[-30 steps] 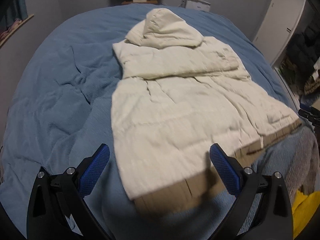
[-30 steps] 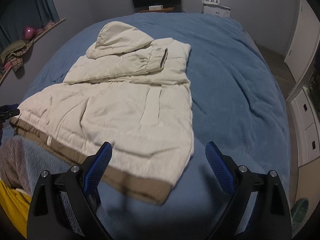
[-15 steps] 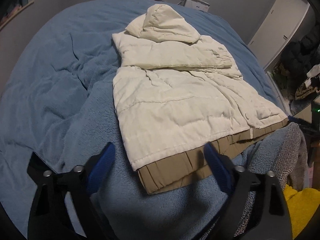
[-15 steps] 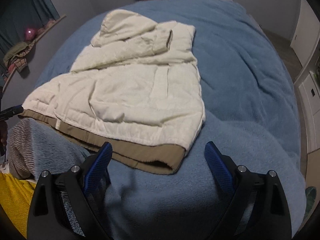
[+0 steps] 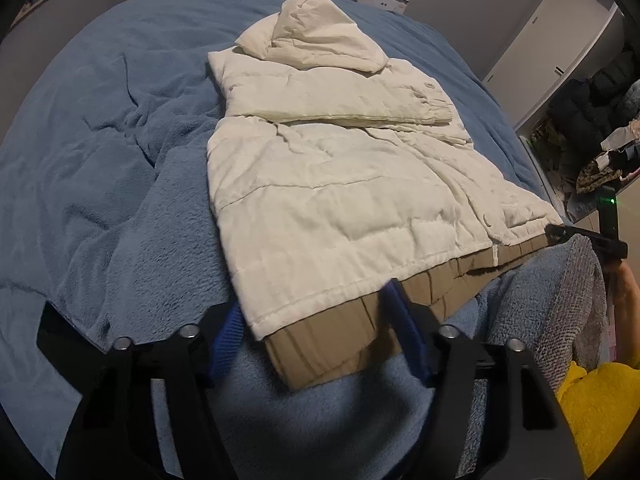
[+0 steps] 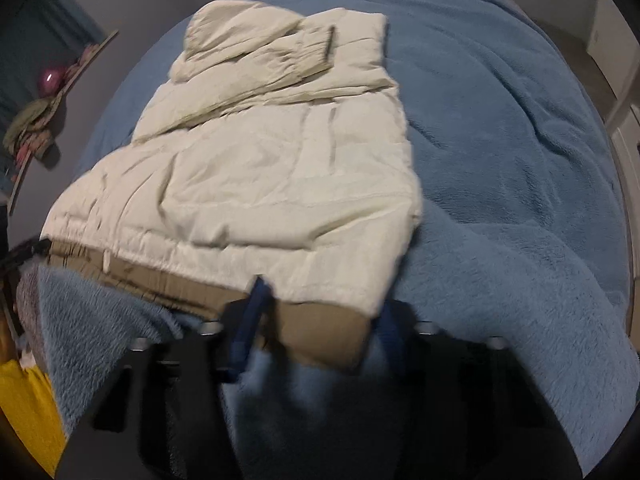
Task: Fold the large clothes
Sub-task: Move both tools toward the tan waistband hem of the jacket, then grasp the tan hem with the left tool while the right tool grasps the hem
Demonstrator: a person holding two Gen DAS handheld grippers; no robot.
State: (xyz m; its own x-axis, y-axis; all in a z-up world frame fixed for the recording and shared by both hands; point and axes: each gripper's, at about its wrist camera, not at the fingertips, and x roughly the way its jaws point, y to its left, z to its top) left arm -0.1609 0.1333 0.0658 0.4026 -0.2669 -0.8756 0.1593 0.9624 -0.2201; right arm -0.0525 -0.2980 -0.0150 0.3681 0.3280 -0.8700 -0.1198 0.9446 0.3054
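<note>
One large cream padded jacket [image 5: 332, 184] lies flat on the blue bed cover [image 5: 100, 152], with its long axis running away from both tools: the hood [image 5: 320, 32] is at the far end, and the tan hem band [image 5: 352, 320] is at the near edge, closest to the person. A sleeve [image 5: 340, 100] is already folded across the chest below the hood, so the body forms a rough rectangle. The next move probably turns on that lengthwise layout, since the hem would have to be lifted and carried towards the hood.

Both tools sit at the hem, one at each near corner. The left tool [image 5: 316, 328] straddles the left corner, and its jaws are closing with the cream edge and tan band between them; the blue pads do not look pressed on the cloth yet. The right tool [image 6: 316, 320] is at the right corner, seen through motion blur, and its jaws are also closing around the tan band and the cream corner; whether the pads already pinch cannot be told for sure. Each tool is nearest its own corner, so neither has to cross over.

No brand, label or readable writing shows on the jacket or anywhere else in either view. Small round buttons [image 5: 487, 219] mark the front opening.
</note>
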